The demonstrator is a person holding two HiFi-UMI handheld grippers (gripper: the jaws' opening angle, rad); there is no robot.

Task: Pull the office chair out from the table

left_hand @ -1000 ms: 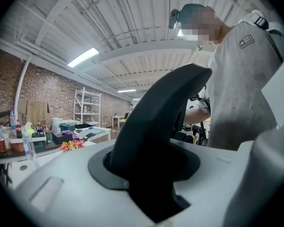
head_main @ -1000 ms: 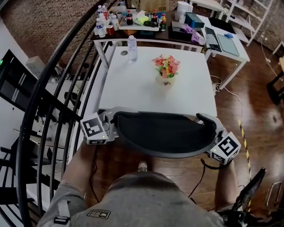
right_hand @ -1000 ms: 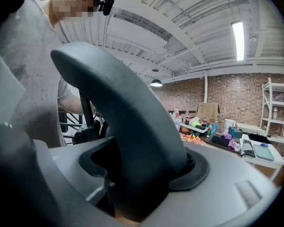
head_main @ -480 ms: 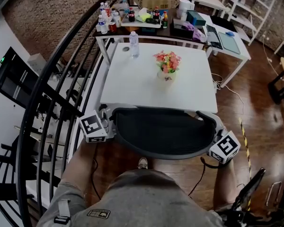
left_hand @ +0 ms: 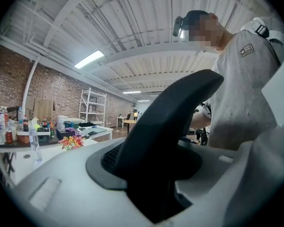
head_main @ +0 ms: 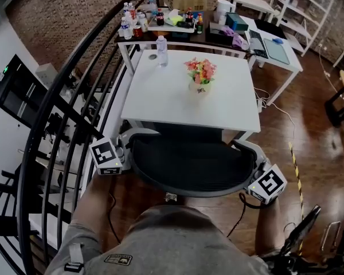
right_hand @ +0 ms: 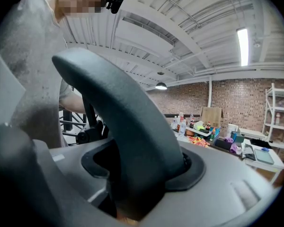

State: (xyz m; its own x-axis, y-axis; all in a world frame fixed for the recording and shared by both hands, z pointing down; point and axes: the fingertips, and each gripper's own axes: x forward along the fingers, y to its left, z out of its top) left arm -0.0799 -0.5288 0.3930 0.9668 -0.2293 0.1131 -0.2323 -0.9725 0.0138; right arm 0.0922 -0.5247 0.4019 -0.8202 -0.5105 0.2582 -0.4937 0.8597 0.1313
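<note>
At the left of the head view a black stair railing [head_main: 57, 113] curves from the top edge down to the lower left corner. Just right of it, in the lower left of the frame, the left tool [head_main: 125, 149] lies nearly level and is clamped on the left end of the backrest of the office chair [head_main: 192, 165]. In the left gripper view the dark backrest rim fills the gap between that tool's [left_hand: 156, 193] grey jaws, which have just been easing slightly wider. The office chair sits at lower centre. Its curved black backrest stands just clear of the near edge of the white surface [head_main: 160, 102], with the seat reaching under that edge. On the surface a water bottle [head_main: 161, 50] stands near the far left corner, and a pot of flowers [head_main: 200, 76] stands right of centre. The person's lap [head_main: 160, 239] fills the bottom of the frame. At the lower right, the right tool [head_main: 253, 160] grips the other end of the backrest. In the right gripper view its [right_hand: 128, 193] jaws hold the rim between them and have just been closing further. Right of it is wooden floor [head_main: 315, 130].
</note>
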